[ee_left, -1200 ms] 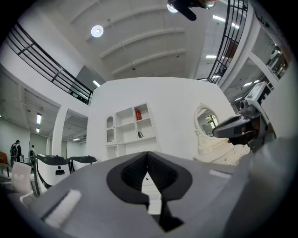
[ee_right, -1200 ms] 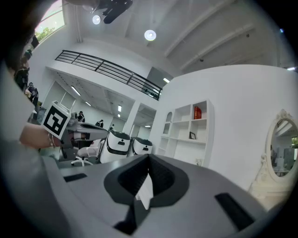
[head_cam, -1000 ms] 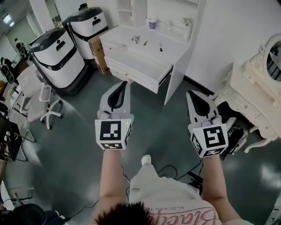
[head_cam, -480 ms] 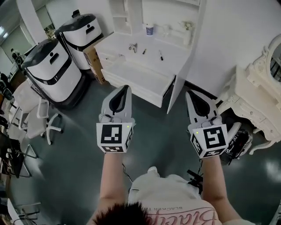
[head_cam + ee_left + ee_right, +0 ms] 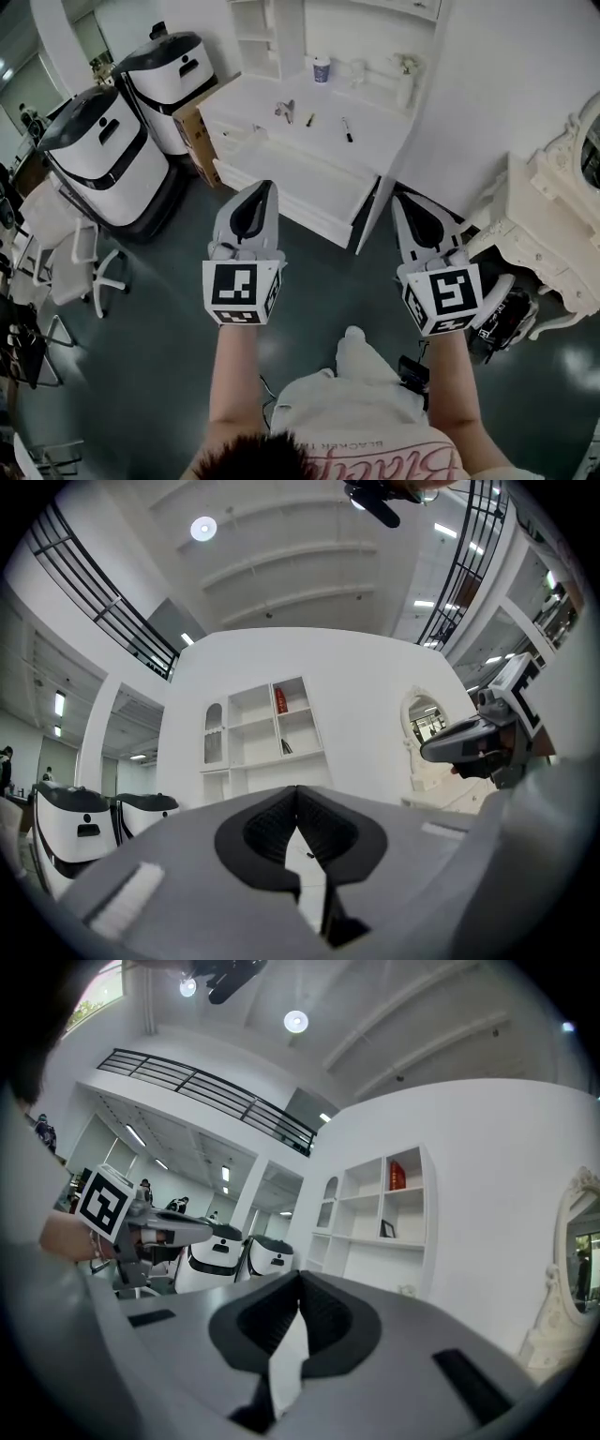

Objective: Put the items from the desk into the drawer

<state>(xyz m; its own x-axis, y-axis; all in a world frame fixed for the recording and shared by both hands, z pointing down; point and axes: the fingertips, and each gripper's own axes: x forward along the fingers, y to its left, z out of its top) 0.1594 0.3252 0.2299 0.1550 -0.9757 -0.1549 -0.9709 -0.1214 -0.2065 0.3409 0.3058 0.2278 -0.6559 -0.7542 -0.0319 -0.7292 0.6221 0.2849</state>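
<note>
The white desk (image 5: 375,141) stands ahead at the top of the head view, with its drawer (image 5: 298,181) pulled open below the top. On the desk lie a small metal piece (image 5: 284,110), a short pen (image 5: 309,119) and a dark pen (image 5: 347,129); a cup (image 5: 321,68) stands at the back. My left gripper (image 5: 265,185) and right gripper (image 5: 401,199) are held side by side over the floor, short of the desk, pointing at it. Both are shut and hold nothing. The left gripper view (image 5: 297,791) and the right gripper view (image 5: 300,1276) show pads meeting at the tip.
Two white and black round machines (image 5: 94,155) (image 5: 173,61) and a cardboard box (image 5: 199,131) stand left of the desk. A white chair (image 5: 80,272) is at far left. An ornate white dresser (image 5: 553,234) is at right. Cables (image 5: 412,370) lie on the floor.
The person has stepped toward the desk, which now looks nearer and larger. Both grippers came forward with the body, still side by side and shut.
</note>
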